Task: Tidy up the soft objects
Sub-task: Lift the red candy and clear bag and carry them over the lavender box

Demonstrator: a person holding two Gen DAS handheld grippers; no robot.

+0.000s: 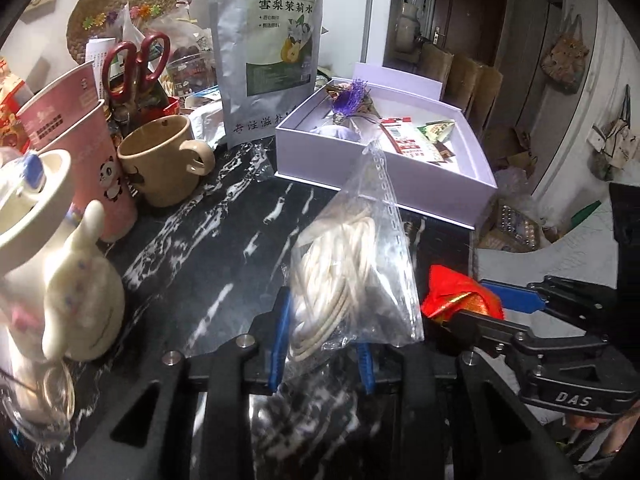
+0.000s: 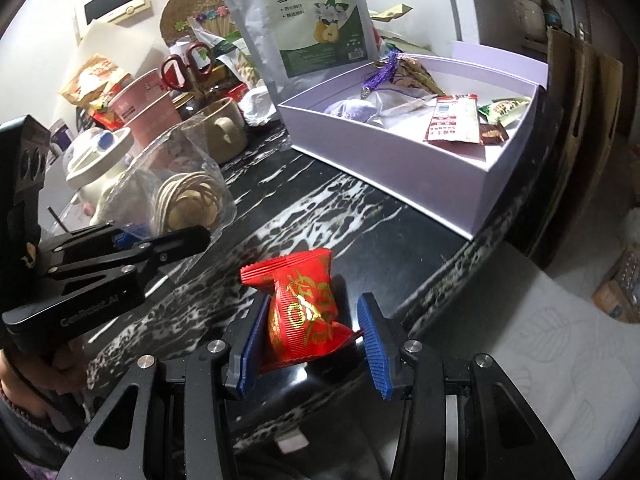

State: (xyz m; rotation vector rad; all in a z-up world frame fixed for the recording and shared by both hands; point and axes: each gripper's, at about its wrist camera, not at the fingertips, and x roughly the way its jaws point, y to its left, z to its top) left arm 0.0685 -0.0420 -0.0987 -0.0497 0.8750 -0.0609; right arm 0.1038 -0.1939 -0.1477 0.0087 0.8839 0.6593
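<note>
Left gripper (image 1: 322, 340): clenched on a clear plastic bag (image 1: 352, 264) with a coil of pale cord (image 1: 336, 276) inside; the bag stands up between the blue pads, above the dark marble counter (image 1: 224, 240).
Right gripper (image 2: 312, 332): grasping a red packet (image 2: 304, 304) with gold print; the left pad presses its side, the right pad touches only the crumpled lower corner.
Lavender box (image 2: 400, 160): ahead of both grippers, open, on the counter near its edge.
Inside the box: a purple tassel (image 2: 380, 76), a pale purple pouch (image 2: 352, 110), a red and white sachet (image 2: 456, 120), a small green packet (image 2: 504, 110).
Silver pouch (image 1: 272, 44): upright, just behind the box, to the left of it.
Left of the left gripper: a beige mug (image 1: 164, 160), pink paper cups (image 1: 80, 148), red-handled scissors (image 1: 136, 64), a cream figurine (image 1: 80, 296).
In the way: nothing stands on the counter between the grippers and the near wall of the box.
Between the grippers: they are near each other, not touching; the red packet appears just to the right of the clear bag in the left wrist view.
</note>
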